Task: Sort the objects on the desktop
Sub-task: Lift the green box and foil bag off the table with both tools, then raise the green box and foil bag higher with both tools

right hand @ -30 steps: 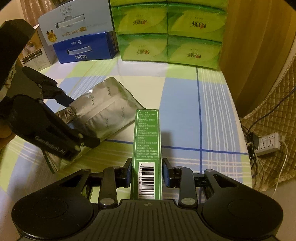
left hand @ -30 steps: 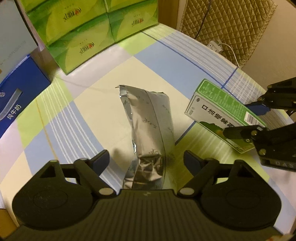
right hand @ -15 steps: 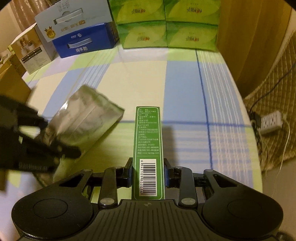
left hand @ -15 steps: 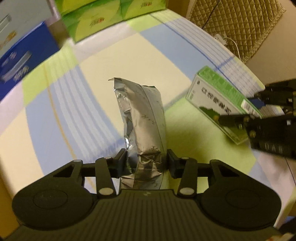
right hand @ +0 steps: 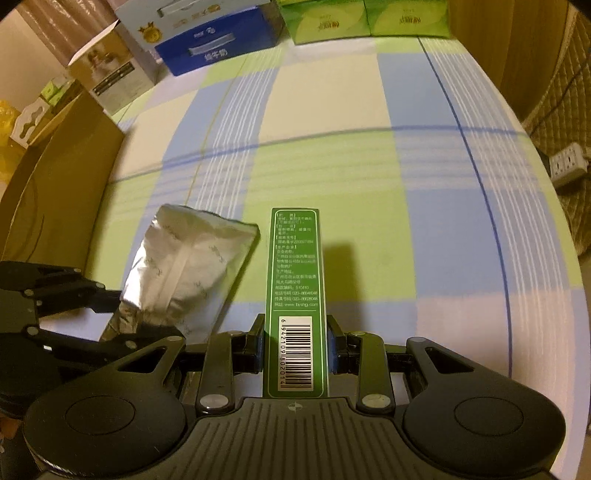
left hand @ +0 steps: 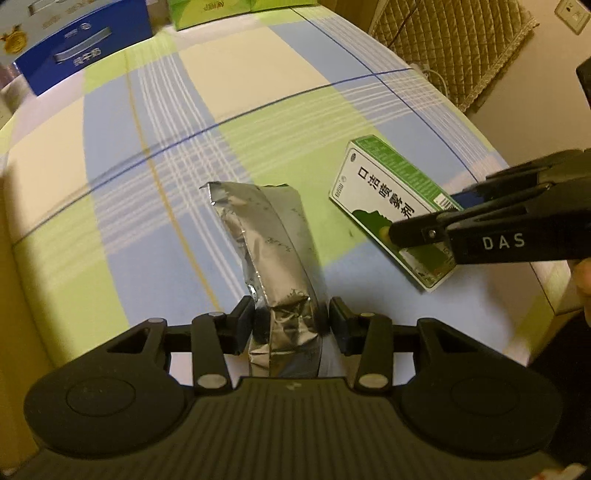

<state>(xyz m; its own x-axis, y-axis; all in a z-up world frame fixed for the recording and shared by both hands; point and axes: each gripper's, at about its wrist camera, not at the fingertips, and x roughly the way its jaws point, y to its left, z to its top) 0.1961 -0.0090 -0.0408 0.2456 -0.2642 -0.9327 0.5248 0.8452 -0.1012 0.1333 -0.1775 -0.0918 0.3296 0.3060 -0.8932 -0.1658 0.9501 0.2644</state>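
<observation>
My left gripper (left hand: 291, 325) is shut on the near end of a crinkled silver foil pouch (left hand: 269, 243), which sticks out forward above the checked tablecloth. My right gripper (right hand: 295, 343) is shut on a long green and white box (right hand: 295, 273) by its barcode end, held level. In the left wrist view the box (left hand: 384, 206) shows to the right, pinched by the right gripper (left hand: 424, 225). In the right wrist view the pouch (right hand: 184, 266) and the left gripper (right hand: 122, 314) show at the left.
A blue carton (right hand: 218, 48), a pale carton and green tissue packs (right hand: 362, 18) stand along the far edge. A brown cardboard box (right hand: 55, 192) stands at the left. A quilted cover and a power strip (right hand: 567, 162) lie past the table's right edge.
My left gripper closed on the foil pouch and lifted it back toward the near side. My right gripper, holding the green box, also drew back and up from the far cartons.
</observation>
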